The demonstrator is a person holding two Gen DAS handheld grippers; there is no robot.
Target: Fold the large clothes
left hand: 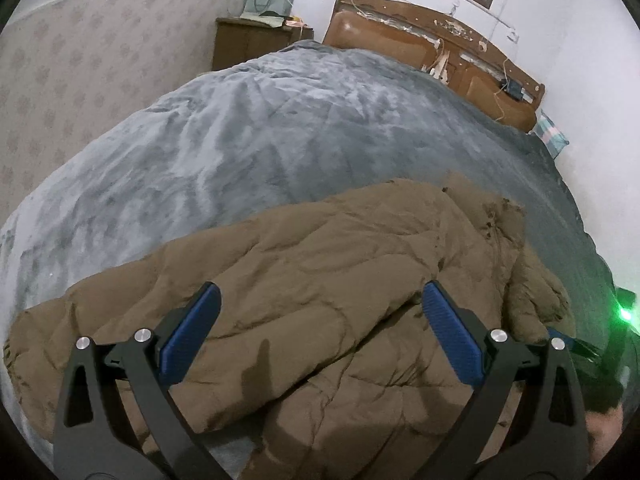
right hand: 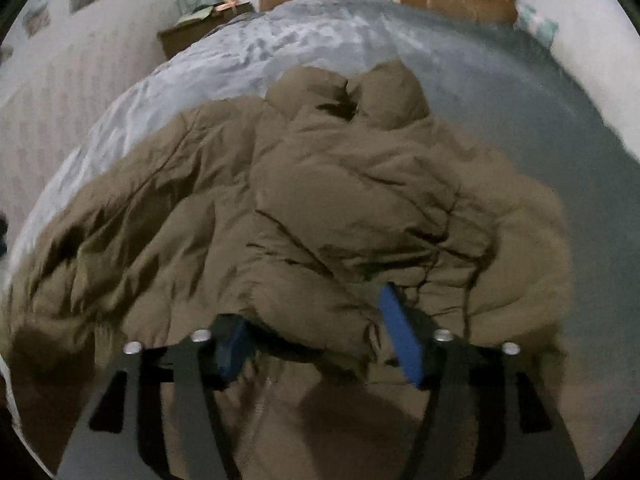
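Observation:
A large brown padded coat [left hand: 328, 280] lies crumpled on the near part of a bed covered by a grey blanket [left hand: 260, 132]. My left gripper [left hand: 320, 328] is open and empty, its blue pads wide apart just above the coat. In the right wrist view the coat [right hand: 340, 184] fills the middle, hood end pointing to the headboard. My right gripper [right hand: 316, 328] has its blue pads on either side of a thick fold of the coat, a sleeve or edge, and grips it. The right view is blurred.
A brown wooden headboard [left hand: 432, 56] stands at the far end under a window. A wooden bedside cabinet [left hand: 252, 40] with bags on top is at the far left by the wallpapered wall. A green light [left hand: 626, 312] glows at the right edge.

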